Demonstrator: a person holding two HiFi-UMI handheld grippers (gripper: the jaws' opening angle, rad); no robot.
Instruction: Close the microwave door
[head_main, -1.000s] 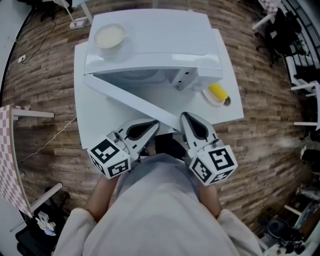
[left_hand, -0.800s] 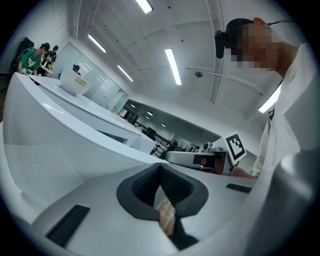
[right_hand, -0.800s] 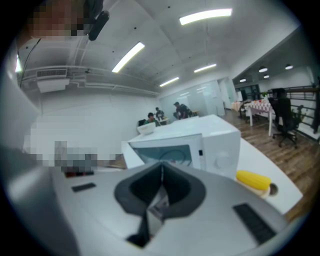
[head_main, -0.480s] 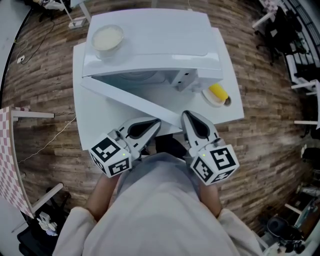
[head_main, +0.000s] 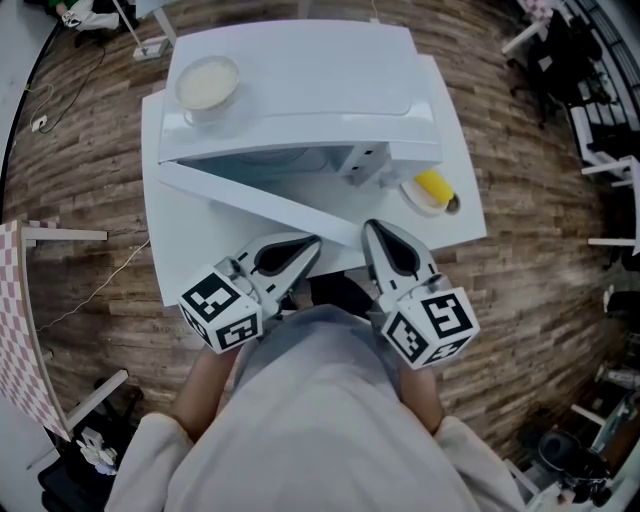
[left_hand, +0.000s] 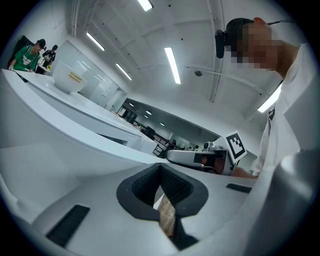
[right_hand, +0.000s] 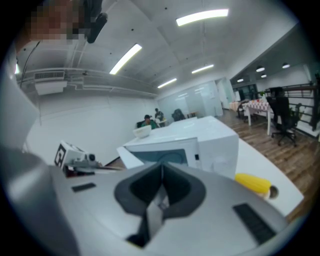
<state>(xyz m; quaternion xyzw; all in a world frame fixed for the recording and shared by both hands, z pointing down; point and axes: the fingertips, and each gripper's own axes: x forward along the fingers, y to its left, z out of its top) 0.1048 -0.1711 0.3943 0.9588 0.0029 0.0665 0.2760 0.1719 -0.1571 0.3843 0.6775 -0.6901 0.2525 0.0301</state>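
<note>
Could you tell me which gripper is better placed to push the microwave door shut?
Probably the left. The left gripper faces the outer side of the open door near its free end, so a forward push should swing it shut. The right gripper sits past that end, facing into the microwave.

The microwave (head_main: 300, 80) is a white box standing on the white tabletop (head_main: 190, 260), its front facing the person. Its door (head_main: 260, 200) is open, hinged at the left side of the head view and swung out over the tabletop. Seen from above, the door is a long white panel running aslant from the microwave's left front corner down to the right. Behind it the cavity (head_main: 280, 152) shows partly, with the control panel (head_main: 365, 160) at its right.
</note>
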